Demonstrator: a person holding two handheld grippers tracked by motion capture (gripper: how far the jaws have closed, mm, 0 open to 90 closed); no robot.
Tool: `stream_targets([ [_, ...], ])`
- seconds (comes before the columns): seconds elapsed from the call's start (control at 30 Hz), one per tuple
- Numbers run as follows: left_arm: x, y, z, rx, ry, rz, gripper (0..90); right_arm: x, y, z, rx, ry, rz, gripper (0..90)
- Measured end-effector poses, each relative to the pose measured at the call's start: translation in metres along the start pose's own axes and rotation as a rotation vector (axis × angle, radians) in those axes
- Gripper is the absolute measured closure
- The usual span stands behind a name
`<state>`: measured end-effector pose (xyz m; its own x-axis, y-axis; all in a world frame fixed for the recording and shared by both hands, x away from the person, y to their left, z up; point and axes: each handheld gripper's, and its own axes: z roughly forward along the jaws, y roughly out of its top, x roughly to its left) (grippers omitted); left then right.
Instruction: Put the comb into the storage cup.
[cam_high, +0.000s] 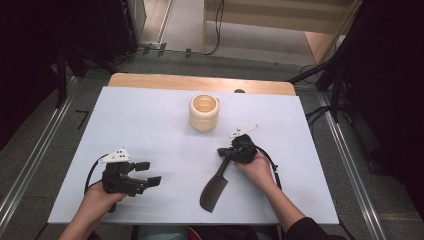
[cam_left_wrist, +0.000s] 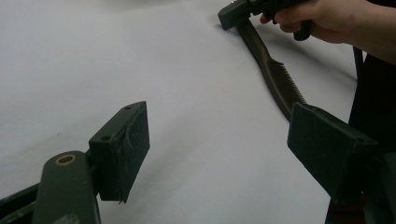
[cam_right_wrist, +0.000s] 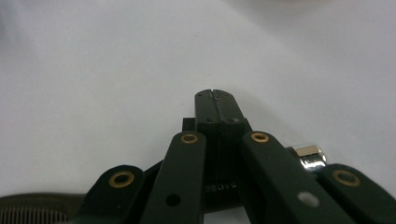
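Observation:
A dark comb-like tool with a broad toothed head and a thin handle lies on the white table, near the front middle. Its teeth show in the left gripper view and at the bottom left of the right gripper view. My right gripper rests at the far end of the handle with its jaws shut together and nothing between the tips. Its closed tip also appears at the top of the left gripper view. My left gripper stands open and empty at the front left.
A cream ribbed cup stands upright at the back middle of the table. A wooden strip borders the far edge. Cables trail from both grippers toward the person's forearms.

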<state>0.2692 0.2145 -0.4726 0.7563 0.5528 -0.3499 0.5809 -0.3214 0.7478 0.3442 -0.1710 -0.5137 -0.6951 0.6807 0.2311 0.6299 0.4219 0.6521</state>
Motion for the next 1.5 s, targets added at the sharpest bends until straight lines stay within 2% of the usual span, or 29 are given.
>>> stream_targets([
  [0.3,0.001,0.002,0.001,-0.006,-0.004,0.003,21.9,-0.006,-0.009,-0.007,-0.019,-0.004,0.029,87.7],
  [0.8,0.001,0.004,0.003,-0.010,-0.010,0.007,22.0,-0.008,-0.018,-0.020,0.016,-0.036,0.010,87.6],
  [1.1,0.002,0.006,0.004,-0.012,-0.015,0.010,22.0,-0.009,-0.024,-0.026,0.016,-0.037,0.003,87.6],
  [1.5,0.002,0.008,0.006,-0.009,-0.017,0.016,22.0,-0.007,-0.033,-0.037,0.044,-0.040,-0.007,87.6],
])
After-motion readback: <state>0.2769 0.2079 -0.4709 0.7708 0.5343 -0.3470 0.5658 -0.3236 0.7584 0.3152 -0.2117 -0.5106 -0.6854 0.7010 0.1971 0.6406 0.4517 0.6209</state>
